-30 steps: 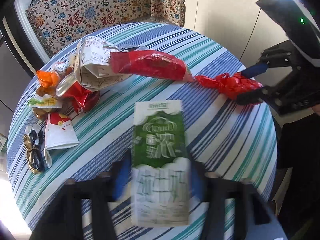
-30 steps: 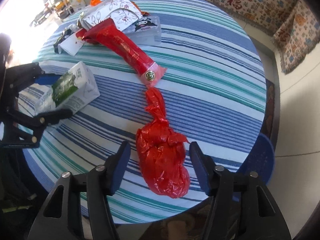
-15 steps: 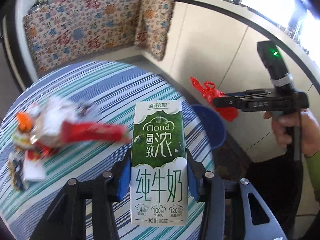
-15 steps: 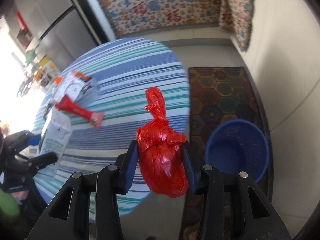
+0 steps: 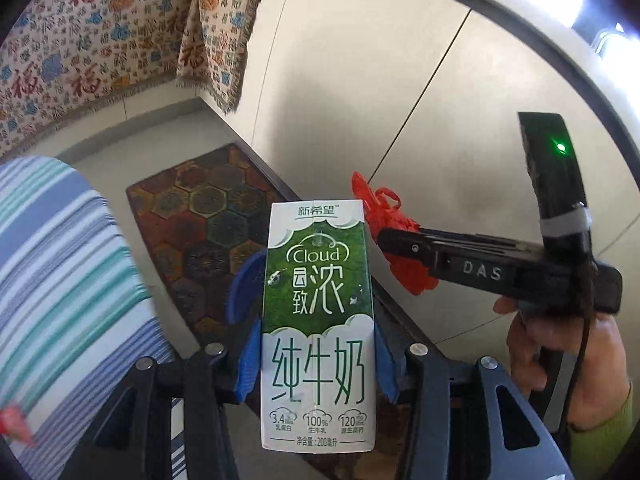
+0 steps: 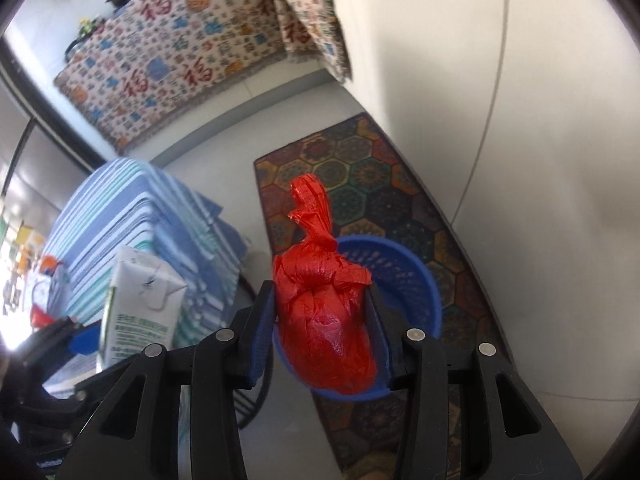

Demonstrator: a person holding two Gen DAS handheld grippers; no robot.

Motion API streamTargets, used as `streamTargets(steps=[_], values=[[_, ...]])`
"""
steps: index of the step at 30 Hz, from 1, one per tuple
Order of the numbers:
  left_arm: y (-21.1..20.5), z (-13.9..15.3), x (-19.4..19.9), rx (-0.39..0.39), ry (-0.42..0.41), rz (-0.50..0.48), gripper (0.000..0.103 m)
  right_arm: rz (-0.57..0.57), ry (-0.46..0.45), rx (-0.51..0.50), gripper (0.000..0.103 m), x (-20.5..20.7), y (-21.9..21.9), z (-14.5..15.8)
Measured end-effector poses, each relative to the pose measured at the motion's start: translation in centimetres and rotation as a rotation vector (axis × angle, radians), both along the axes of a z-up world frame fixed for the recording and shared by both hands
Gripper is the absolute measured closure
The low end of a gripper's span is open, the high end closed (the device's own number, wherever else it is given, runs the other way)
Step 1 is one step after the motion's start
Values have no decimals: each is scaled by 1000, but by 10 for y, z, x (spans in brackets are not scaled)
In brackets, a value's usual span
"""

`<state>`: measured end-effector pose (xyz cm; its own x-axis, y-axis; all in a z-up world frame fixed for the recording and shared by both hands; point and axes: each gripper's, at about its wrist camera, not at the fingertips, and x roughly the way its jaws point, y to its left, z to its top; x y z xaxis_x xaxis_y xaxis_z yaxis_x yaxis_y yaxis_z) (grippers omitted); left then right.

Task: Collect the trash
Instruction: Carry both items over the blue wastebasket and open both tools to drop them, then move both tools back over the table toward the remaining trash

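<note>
Only right wrist shows bin interior.

Bin on rug, right of table.

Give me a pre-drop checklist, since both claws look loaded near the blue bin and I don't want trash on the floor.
1. Right claw clamped on red bag: ok.
2. Left claw clamped on milk carton: ok.
3. Red bag in line with blue bin: ok in the right wrist view.
4. Carton over the bin: cannot tell; the carton hides most of it.
5. Bin has room: ok, no trash visible on the inner wall that shows.
6. Claws clear of each other: ok, apart.
</note>
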<state>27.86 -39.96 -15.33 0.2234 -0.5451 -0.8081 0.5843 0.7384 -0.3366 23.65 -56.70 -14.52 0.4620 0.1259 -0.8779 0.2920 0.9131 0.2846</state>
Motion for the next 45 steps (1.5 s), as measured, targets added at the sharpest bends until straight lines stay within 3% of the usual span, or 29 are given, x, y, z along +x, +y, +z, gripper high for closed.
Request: streamTargets(steps=[6, 17, 20, 22, 25, 27, 32, 34, 36, 38, 42, 45], values=[[-37, -45, 14, -5, 67, 21, 55, -50, 6, 75, 59, -2, -36, -33], [-69, -85, 32, 17, 85, 22, 54, -98, -12, 132, 58, 0, -56, -41], [-73, -93, 33, 30, 81, 26, 50, -113, -22, 142, 52, 3, -58, -43], [-74, -97, 34, 40, 79, 38, 45, -113, -28, 161, 40, 3, -59, -44], [-73, -98, 35, 35, 72, 39, 45, -114, -38, 152, 40, 1, -58, -40], [-71, -94, 33, 35, 49, 39, 45, -114, -50, 134, 39, 2, -56, -36], [-63, -68, 15, 24, -97, 15, 44, -100, -118, 16, 28, -2, -46, -12], [-57, -53, 5, 18, -138, -8, 39, -95, -161, -39, 22, -4, -40, 0], [-50, -38, -8, 21, -181, -5, 19, -90, -200, -82, 14, -8, -32, 11], [-40, -24, -23, 6, -208, 9, 17, -81, -234, -123, 6, -10, -24, 20], [-14, 1, -50, -36, -219, 14, 17, -46, -294, -201, 6, -13, -3, 32], [15, 17, -74, -20, -248, 45, 17, 1, -331, -226, 6, -16, 19, 38]])
